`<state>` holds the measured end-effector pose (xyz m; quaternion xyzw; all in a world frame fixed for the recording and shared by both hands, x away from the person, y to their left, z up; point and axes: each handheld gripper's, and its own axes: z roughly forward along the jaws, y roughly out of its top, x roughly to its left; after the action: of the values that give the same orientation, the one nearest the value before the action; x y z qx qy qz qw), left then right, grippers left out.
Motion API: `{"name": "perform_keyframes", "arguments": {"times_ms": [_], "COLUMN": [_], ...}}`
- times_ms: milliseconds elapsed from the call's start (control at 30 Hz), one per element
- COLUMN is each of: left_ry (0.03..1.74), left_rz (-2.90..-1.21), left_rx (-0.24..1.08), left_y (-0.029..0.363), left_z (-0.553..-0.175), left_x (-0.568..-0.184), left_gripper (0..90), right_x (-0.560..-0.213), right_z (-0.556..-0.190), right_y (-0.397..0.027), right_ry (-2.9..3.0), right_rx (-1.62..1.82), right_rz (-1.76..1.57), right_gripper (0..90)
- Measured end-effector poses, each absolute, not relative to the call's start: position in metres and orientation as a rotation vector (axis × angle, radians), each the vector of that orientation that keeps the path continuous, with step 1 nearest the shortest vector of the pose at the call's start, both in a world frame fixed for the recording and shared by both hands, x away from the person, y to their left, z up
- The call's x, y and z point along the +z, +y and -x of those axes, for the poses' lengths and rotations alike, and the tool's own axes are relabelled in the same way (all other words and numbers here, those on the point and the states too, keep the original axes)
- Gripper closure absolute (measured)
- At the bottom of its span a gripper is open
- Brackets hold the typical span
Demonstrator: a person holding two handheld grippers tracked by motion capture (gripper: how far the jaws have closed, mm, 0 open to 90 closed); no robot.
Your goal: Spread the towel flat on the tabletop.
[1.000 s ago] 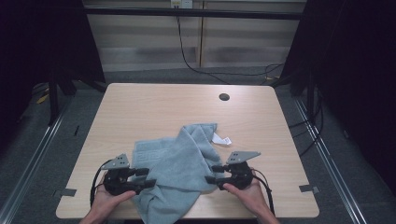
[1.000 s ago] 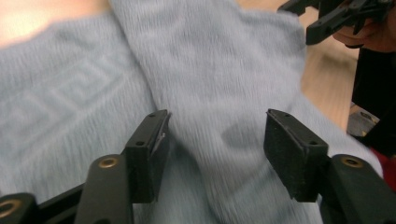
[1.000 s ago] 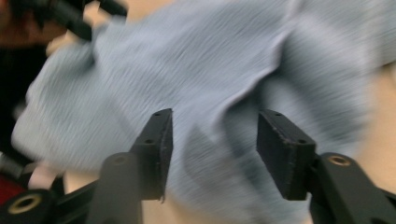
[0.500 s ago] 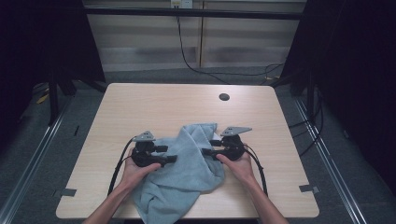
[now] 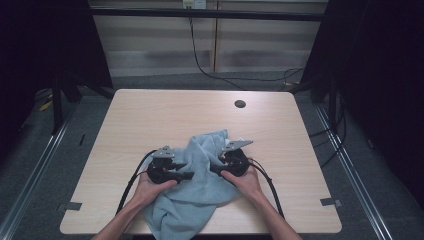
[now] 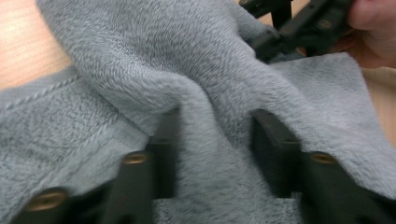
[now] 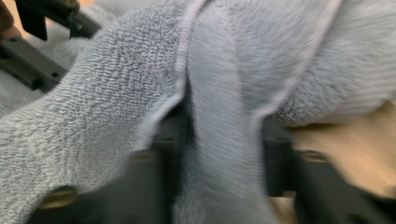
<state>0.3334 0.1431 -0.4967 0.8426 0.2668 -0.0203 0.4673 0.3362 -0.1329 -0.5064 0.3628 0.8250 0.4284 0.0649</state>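
Two hand-held grippers bunch a grey towel (image 5: 197,192) on a wooden table (image 5: 150,117).

Left gripper (image 6: 212,135) and right gripper (image 7: 219,140) have just been closing, each clamped on a towel fold near the table's front edge.

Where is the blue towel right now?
In the high view the towel lies bunched on the near middle of the table, between the left gripper and the right gripper, hanging over the near edge.

The counter (image 5: 165,120) is lit evenly from above, the room around it dark; the right gripper view is blurred.
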Motion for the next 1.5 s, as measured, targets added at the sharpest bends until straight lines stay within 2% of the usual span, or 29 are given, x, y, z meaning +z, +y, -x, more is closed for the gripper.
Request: {"name": "perform_keyframes", "arguments": {"times_ms": [33,67,167,767,1300,1500], "left_ry": [0.653,0.656,0.665,0.766,0.740,0.724], "left_rz": [-2.062,-2.046,-2.009,-1.761,-1.690,-1.645], "left_rx": [-0.038,-0.047,-0.063,0.027,0.183,0.254], "left_y": [0.144,0.147,0.154,0.213,0.211,0.225], "left_z": [-0.333,-0.333,-0.335,-0.336,-0.364,-0.363], "left_x": [-0.496,-0.495,-0.492,-0.453,-0.382,-0.354], "left_gripper": [67.1,73.8,79.6,82.7,83.6,83.7], "right_x": [-0.504,-0.501,-0.492,-0.454,-0.351,-0.318], "right_z": [-0.335,-0.335,-0.333,-0.331,-0.385,-0.387], "right_y": [-0.134,-0.136,-0.141,-0.201,-0.201,-0.202], "right_ry": [2.474,2.461,2.424,2.153,1.986,1.900], "right_rx": [1.299,1.313,1.334,1.312,1.409,1.472], "right_rz": [-1.092,-1.092,-1.093,-1.297,-1.252,-1.218], "right_gripper": [72.8,76.9,81.4,81.1,81.1,80.9]}}
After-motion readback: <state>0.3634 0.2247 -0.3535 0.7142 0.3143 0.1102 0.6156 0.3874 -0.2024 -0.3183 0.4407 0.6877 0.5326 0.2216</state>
